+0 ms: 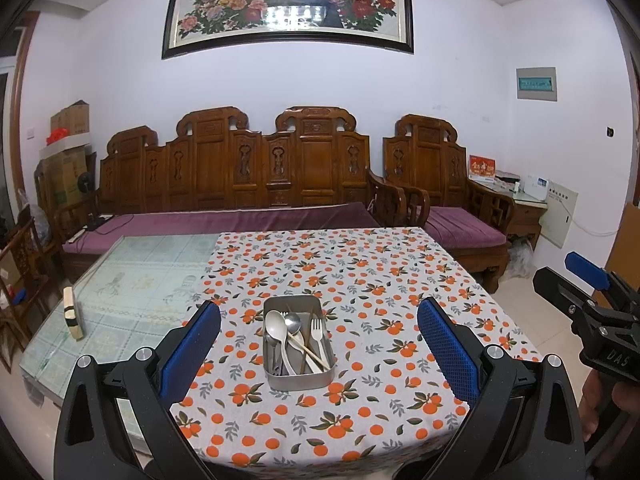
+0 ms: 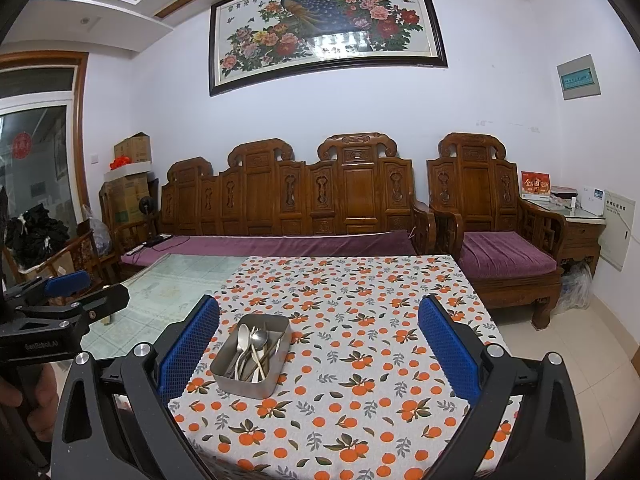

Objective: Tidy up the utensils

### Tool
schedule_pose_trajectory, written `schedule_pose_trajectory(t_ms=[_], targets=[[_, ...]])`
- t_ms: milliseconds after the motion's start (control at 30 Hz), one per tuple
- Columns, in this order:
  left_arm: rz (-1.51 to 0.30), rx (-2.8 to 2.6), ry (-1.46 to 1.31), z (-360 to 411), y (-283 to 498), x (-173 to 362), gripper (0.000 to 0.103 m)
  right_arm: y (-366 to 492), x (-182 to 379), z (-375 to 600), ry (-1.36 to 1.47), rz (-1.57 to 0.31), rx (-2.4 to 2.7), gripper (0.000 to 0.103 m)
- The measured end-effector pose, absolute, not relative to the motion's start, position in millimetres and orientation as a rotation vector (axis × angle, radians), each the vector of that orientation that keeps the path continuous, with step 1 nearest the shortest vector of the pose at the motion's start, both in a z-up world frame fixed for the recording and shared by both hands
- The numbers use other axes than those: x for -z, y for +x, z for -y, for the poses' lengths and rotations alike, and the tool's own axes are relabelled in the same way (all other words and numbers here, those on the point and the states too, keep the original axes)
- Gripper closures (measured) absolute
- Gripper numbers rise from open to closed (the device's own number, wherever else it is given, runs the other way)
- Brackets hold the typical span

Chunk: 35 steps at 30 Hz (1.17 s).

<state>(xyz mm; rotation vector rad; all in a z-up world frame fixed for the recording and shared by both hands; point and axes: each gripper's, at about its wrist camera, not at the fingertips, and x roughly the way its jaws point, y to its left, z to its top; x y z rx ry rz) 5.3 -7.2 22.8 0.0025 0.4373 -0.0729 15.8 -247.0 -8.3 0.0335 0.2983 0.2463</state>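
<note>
Orange-print tablecloth [image 1: 360,280]: utensil tin [image 1: 298,378] dead ahead of spread left gripper [image 1: 320,344]; right gripper [image 2: 320,344], also spread, sits right of it.

The metal tin [image 1: 298,344] is flanked on all sides by bare patterned cloth [image 1: 380,280], so it can be approached from either side or from above. Its inside is crowded by spoons, a fork [image 1: 318,330] and chopsticks lying crossed. A small block [image 1: 73,312] stands well apart on the glass.
</note>
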Motion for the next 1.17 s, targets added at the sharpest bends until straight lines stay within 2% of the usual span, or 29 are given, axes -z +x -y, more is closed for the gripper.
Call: schedule_pose_trajectory(t_ms=[1167], targets=[[-0.425, 0.077, -0.003, 9.9, -0.1, -30.1, 0.008, 15.7, 9.2, 247.4, 0.034, -0.297, -0.245, 0.003]])
